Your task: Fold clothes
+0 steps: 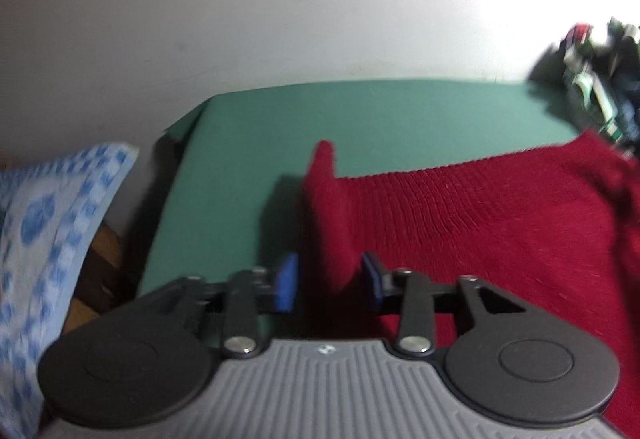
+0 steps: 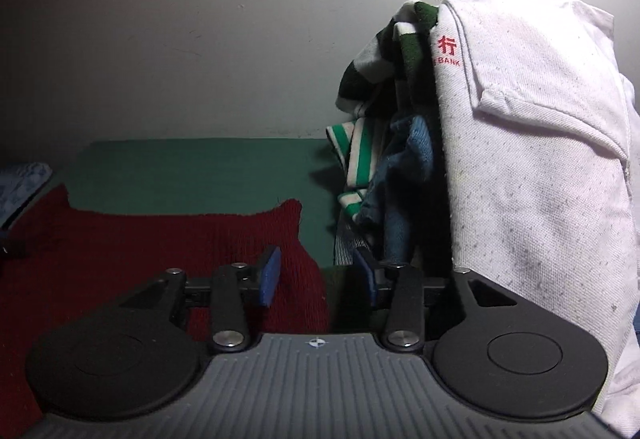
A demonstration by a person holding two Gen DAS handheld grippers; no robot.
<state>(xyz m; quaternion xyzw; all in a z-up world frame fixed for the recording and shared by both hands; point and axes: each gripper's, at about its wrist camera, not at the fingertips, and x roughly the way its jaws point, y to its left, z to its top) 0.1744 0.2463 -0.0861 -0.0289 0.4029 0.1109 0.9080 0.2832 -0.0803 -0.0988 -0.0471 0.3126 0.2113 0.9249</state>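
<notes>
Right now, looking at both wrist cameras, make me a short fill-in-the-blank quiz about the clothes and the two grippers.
1. The knitted sweater spread on the green mat is ____ in colour.
2. A raised fold of that sweater stands between the blue pads of the ____ gripper.
3. The white polo shirt on the pile bears red lettering ending in the word ____.

Missing words: red; left; BANK

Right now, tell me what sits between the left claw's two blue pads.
A raised fold of the red knit sweater stands between the left claw pads, shown in the left wrist view.
</notes>
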